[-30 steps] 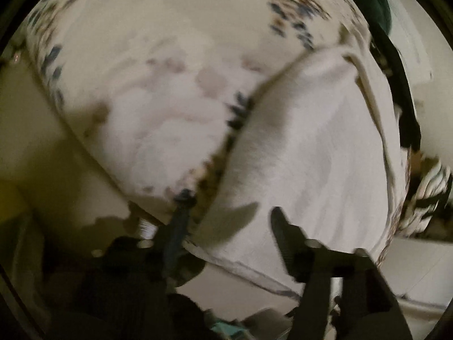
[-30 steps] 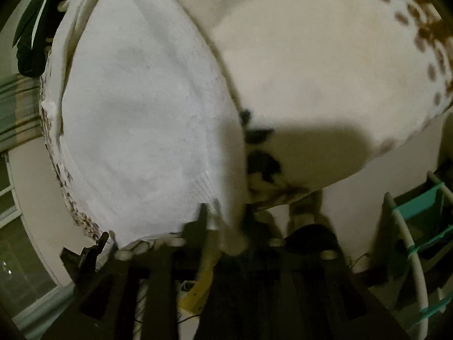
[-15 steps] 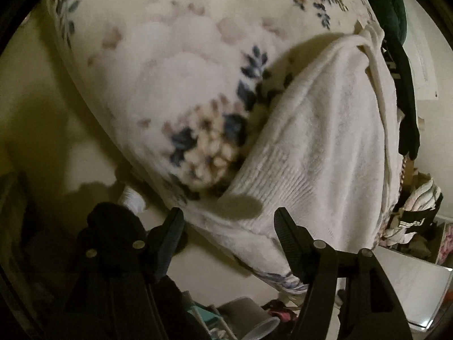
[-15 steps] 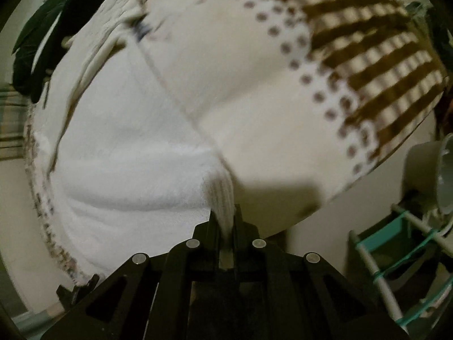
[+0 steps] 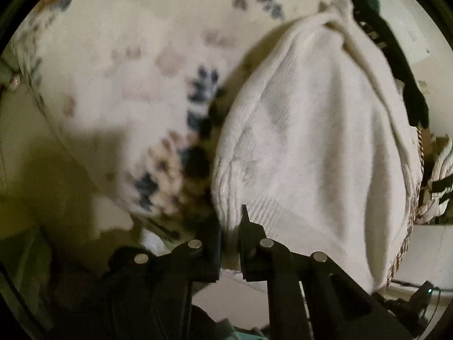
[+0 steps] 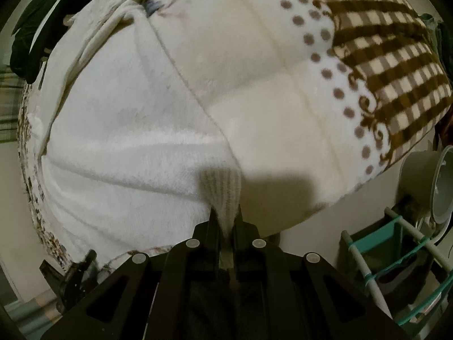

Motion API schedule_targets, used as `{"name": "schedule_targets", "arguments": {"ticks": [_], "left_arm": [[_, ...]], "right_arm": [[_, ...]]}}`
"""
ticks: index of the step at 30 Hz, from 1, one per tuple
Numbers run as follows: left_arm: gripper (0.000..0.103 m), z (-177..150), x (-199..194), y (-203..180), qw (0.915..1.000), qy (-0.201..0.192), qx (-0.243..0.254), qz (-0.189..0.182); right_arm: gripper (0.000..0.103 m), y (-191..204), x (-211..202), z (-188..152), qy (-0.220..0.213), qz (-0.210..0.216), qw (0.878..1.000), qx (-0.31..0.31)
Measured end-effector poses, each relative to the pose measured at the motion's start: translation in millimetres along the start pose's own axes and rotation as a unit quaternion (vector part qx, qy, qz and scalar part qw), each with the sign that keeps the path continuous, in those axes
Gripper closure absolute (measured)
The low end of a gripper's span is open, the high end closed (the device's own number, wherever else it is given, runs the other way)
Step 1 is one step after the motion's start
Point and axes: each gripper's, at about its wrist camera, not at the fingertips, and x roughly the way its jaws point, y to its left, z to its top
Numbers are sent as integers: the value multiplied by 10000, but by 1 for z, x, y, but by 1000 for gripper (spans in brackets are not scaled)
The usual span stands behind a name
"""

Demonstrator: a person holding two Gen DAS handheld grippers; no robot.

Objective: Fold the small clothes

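Observation:
A white knit garment (image 5: 311,130) lies spread on a cream fleece blanket (image 5: 119,65) with blue and brown flowers. My left gripper (image 5: 230,226) is shut on the ribbed hem at the garment's near left corner. In the right wrist view the same white garment (image 6: 121,153) fills the left half. My right gripper (image 6: 225,221) is shut on the ribbed hem corner at the garment's near right edge, and the cloth bunches up between the fingers.
The blanket (image 6: 283,85) has a brown dotted band and a brown check border (image 6: 390,56) at the right. Dark green clothing (image 5: 396,56) lies past the garment's far edge. A teal and white rack (image 6: 396,263) and a white bowl-like object (image 6: 433,184) stand at the right.
My left gripper was open beside the hem and has closed on it. My right gripper stays shut on its hem corner and has pulled the cloth slightly nearer.

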Motion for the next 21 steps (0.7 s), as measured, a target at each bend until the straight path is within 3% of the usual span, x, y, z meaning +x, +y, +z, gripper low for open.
{"name": "schedule_targets", "arguments": {"ticks": [5,10,11,13,15,16,19,21], "left_arm": [[96,21,-41,23,9997,-221,69,22],[95,32,-19,41,9996,99,165,215],[93,33,-14,39,9995,215,174,170],[91,36,-11,35,9993,350,118,90],[82,37,-16,33,9994,340,25,-63],[71,38,-20,34,9995,281,-19,-123],[53,37,-26,41,9994,99,-96,-311],[52,41,-21,42,9994,113,-69,-317]], "right_arm": [[96,-4,-10,-8,119,203,9997,-94],[94,-17,17,-16,647,275,9971,-279],[85,-20,26,-17,831,296,9958,-228],[78,-34,43,-20,1099,144,9938,4],[68,-50,41,-22,955,273,9948,246],[62,-56,36,-23,843,435,9949,349],[56,-67,25,-26,575,756,9943,473],[55,-69,29,-27,630,876,9931,460]]}}
